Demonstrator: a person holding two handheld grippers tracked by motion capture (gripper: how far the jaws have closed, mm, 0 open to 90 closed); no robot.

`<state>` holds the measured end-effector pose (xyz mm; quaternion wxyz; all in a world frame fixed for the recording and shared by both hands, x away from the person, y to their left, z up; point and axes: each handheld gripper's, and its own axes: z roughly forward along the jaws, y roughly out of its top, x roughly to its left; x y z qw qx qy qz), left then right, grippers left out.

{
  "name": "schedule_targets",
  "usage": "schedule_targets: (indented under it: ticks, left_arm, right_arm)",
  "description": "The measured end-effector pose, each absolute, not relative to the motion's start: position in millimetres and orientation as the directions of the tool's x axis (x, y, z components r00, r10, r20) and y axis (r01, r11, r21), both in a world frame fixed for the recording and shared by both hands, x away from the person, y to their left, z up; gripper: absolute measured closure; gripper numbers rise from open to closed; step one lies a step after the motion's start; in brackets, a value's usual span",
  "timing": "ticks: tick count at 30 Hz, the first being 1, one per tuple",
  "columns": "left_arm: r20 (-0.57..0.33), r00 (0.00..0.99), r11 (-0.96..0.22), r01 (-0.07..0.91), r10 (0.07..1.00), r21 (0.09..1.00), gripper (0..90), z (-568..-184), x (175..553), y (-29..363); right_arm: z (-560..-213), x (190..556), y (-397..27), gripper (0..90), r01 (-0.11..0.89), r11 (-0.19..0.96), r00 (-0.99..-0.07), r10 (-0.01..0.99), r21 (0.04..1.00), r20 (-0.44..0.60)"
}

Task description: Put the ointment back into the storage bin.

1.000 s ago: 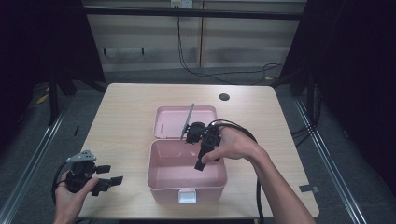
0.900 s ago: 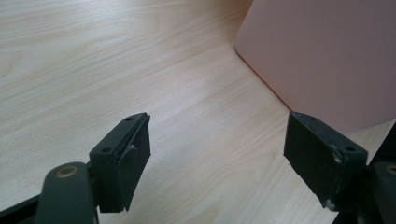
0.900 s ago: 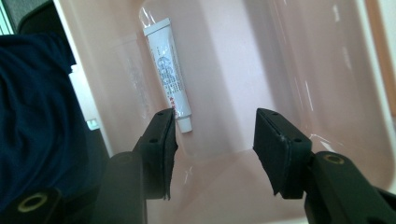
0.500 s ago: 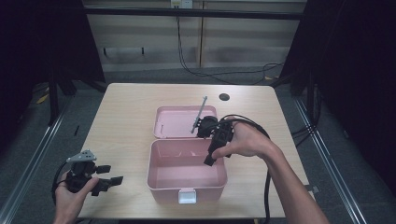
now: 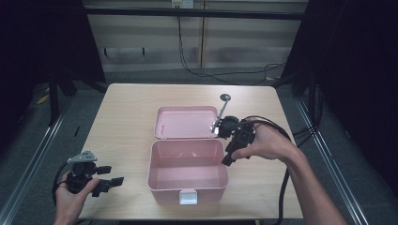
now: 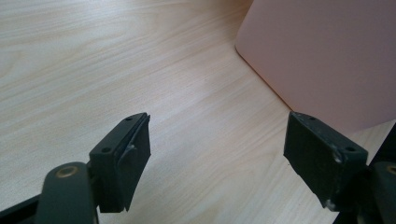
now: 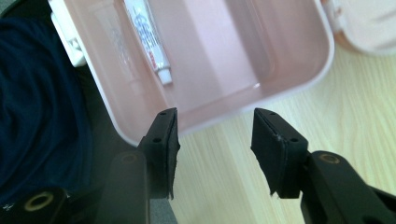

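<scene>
Hovering the right gripper (image 5: 228, 151) just off the open pink box (image 5: 187, 176), jaws apart and empty, having just been narrowing; tube (image 7: 148, 39) lies inside; next move looks like swinging the lid (image 5: 186, 122) shut; left gripper (image 5: 105, 177) sits open nearby.

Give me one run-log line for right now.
box: lid open, tube inside | right tongs: empty, just narrowed, beside box rim | left tongs: open, empty, over table

The counter (image 5: 131, 117) is evenly lit from above, while the room around it is very dark. Both tool views are bright and slightly soft, with weak shadows under the jaws.
</scene>
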<state>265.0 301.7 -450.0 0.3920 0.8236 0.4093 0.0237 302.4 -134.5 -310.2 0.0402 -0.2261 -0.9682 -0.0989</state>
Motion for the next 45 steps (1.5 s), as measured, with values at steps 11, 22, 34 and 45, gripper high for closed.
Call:
schedule_targets:
  ticks: [11, 22, 34, 45]
  left_arm:
    - [-0.284, 0.659, -0.352, 0.658, 0.697, 0.666, 22.8, -450.4, 265.0, 301.4]
    - [-0.285, 0.657, -0.350, 0.659, 0.698, 0.665, 22.8, -450.3, 265.0, 301.8]
    - [-0.283, 0.656, -0.351, 0.660, 0.700, 0.664, 22.8, -450.6, 265.2, 302.0]
    - [-0.283, 0.657, -0.353, 0.661, 0.699, 0.663, 22.8, -451.0, 265.4, 301.4]
  right_arm:
    - [-326.3, 296.7, -168.7, 51.2, 0.525, 0.835, -0.851, 0.507, 0.167, 0.137]
    - [-348.2, 290.8, -194.4, 52.8, 0.613, 0.774, -0.790, 0.603, 0.155, 0.115]
    - [-378.3, 278.4, -212.3, 50.7, 0.702, 0.683, -0.708, 0.699, 0.201, 0.100]
    - [-406.3, 273.0, -228.6, 49.0, 0.753, 0.611, -0.648, 0.754, 0.243, 0.110]
